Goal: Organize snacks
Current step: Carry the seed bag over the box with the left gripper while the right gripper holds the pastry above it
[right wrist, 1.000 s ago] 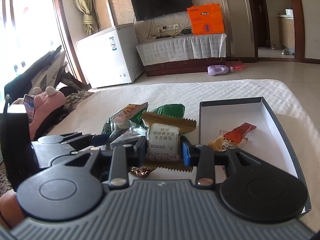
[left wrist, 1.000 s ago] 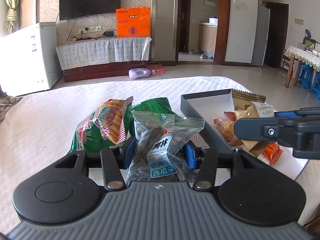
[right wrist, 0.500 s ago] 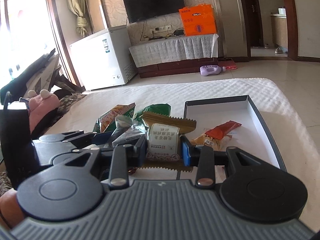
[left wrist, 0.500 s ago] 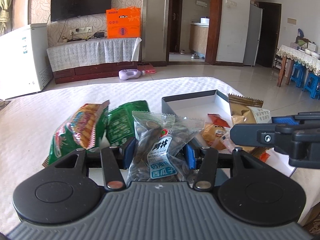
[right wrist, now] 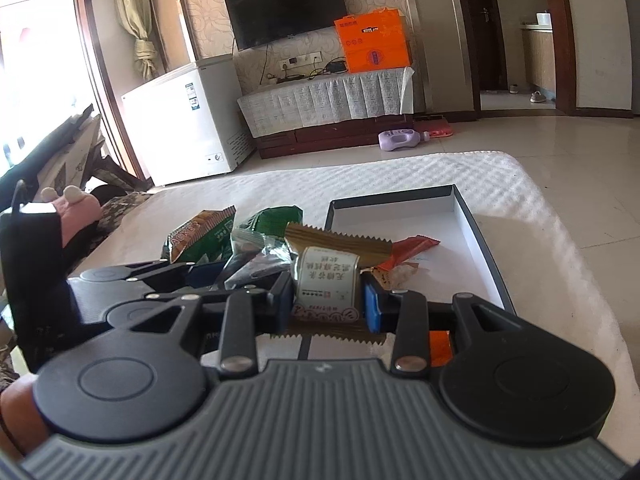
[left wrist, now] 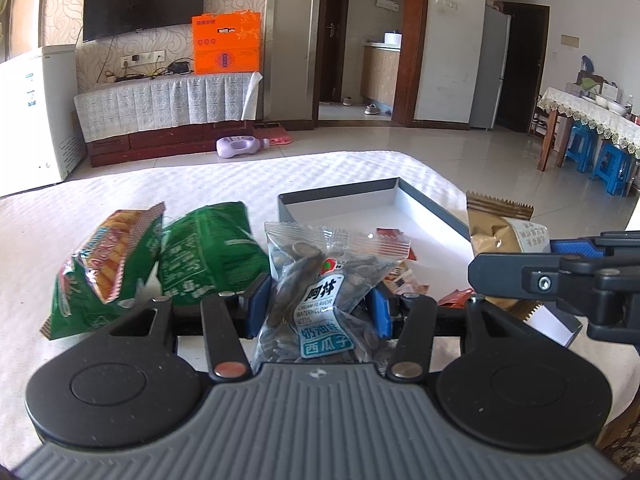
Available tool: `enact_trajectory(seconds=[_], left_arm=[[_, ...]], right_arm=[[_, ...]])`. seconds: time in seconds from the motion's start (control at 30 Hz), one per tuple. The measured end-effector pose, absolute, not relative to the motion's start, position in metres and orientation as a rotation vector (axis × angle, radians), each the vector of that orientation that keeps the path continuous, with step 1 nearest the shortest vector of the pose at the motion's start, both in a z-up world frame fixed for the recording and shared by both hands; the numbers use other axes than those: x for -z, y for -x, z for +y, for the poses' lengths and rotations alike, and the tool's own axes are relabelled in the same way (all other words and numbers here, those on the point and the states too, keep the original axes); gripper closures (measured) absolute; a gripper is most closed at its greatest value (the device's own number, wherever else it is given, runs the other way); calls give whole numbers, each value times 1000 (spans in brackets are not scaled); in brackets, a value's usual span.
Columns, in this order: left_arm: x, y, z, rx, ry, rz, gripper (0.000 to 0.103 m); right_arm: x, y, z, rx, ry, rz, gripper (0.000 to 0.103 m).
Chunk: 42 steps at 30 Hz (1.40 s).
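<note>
The left gripper [left wrist: 316, 306] is clamping a clear watermelon-seed packet [left wrist: 320, 292] and the right gripper [right wrist: 326, 304] a gold wafer packet [right wrist: 326, 280] — both lifted beside the tray [right wrist: 476, 240]. Light, crinkly, slippery film; mid-body pinching is probably holding best.
</note>
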<state>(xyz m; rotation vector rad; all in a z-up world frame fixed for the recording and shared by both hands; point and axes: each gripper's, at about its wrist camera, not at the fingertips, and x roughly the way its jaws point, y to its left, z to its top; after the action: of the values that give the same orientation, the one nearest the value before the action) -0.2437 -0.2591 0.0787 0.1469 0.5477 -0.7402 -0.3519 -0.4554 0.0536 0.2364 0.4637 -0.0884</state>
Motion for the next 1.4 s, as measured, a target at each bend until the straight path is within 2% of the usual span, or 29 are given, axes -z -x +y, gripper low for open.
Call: enact_trajectory(seconds=[0.73, 1.4], left_arm=[[-72, 250, -306, 805, -151, 555, 46], [-55, 201, -355, 786, -221, 556, 46]], right_arm=[[-48, 368, -482, 158, -248, 469, 64], [-44, 366, -493, 195, -260, 489, 64]])
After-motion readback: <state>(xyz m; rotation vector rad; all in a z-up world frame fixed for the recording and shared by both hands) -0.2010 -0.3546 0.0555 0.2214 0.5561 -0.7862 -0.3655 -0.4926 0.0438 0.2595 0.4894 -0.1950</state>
